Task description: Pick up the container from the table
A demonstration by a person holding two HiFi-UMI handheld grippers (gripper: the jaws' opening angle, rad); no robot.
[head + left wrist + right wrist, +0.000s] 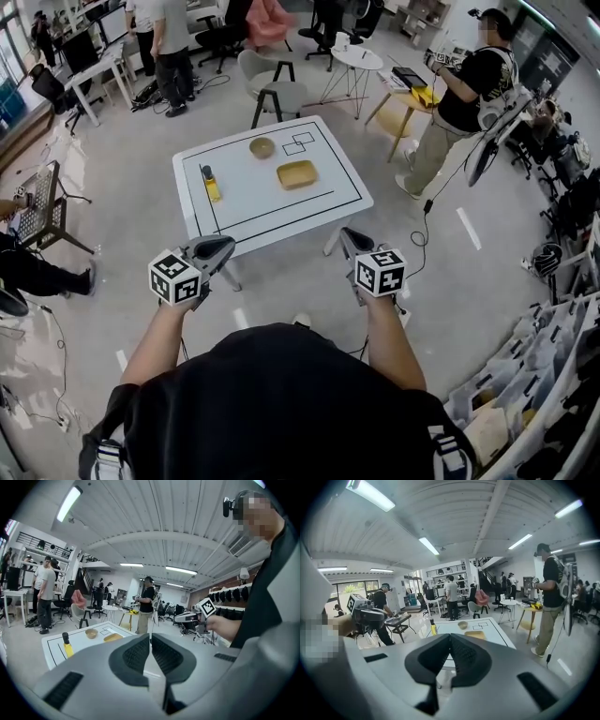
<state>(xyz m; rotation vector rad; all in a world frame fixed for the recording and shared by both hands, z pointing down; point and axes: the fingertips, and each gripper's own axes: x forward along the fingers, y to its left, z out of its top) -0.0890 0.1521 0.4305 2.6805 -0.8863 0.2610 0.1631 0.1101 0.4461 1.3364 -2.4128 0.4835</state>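
Closest to the head camera, a person in a black shirt (281,403) fills the bottom of the view, both bare forearms reaching forward over a pale floor (122,187). Ahead of them stands a white rectangular surface (244,202), turned slightly, with a black line (349,184) marking a large rectangle on its top. Beyond it is a grey chair (272,84). Off to the right, a bystander (459,103) in a black top and light trousers stands well apart from the surface.

Each of the person's hands carries a grey gripper with a black-and-white marker cube. The left gripper (225,246) is held in front of the surface's near edge, toward its left corner. Its own view shows the two dark ribbed jaws pressed together with nothing between them. The right gripper (349,236) is held in front of the near edge toward the right, and its jaws are likewise closed on nothing. Neither touches anything on the surface.

The container (297,174), a shallow yellowish rectangular tray, rests on the surface inside the black line, right of the middle. A small round tan bowl (262,147) sits beyond it and to its left, apart from it. A small yellow bottle (212,184) with a dark cap stands upright near the left side of the outline, well apart from both.
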